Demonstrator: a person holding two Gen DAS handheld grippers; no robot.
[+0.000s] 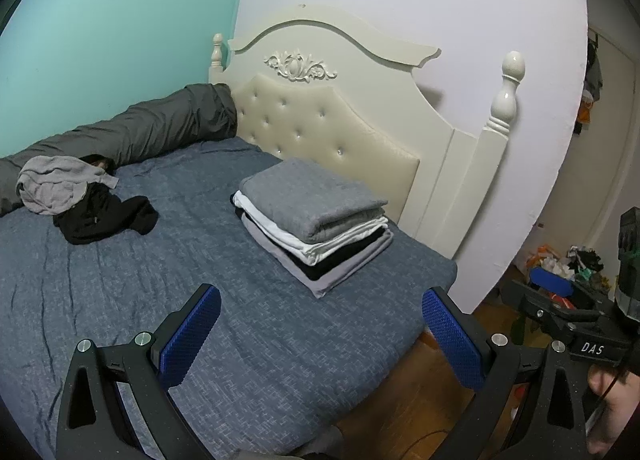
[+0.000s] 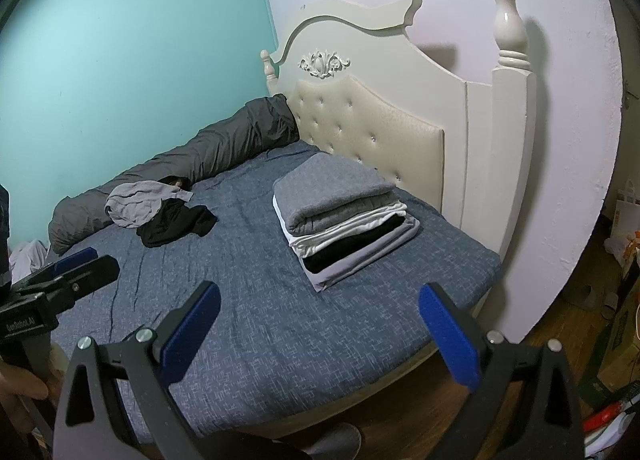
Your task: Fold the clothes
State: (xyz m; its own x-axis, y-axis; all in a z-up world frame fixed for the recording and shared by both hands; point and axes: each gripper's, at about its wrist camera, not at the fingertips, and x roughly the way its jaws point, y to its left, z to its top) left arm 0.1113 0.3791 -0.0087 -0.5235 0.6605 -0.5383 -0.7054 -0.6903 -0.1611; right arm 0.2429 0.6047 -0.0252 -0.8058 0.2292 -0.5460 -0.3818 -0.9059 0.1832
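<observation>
clothes mostly done: folded stack (image 1: 316, 220) sits by the headboard (image 1: 340, 116). a grey garment (image 1: 60, 184) and a black one (image 1: 108, 216) lie crumpled farther from the headboard, unfolded. your left gripper (image 1: 320, 336) and right gripper (image 2: 320, 332) both gape empty over the bed (image 1: 240, 340).

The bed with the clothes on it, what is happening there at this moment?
A person holds two grippers over the bed to fold clothes. The left gripper and right gripper are both open and hold nothing. A folded stack sits near the headboard. A crumpled grey garment and a black garment lie unfolded near the teal wall, touching each other.
</observation>
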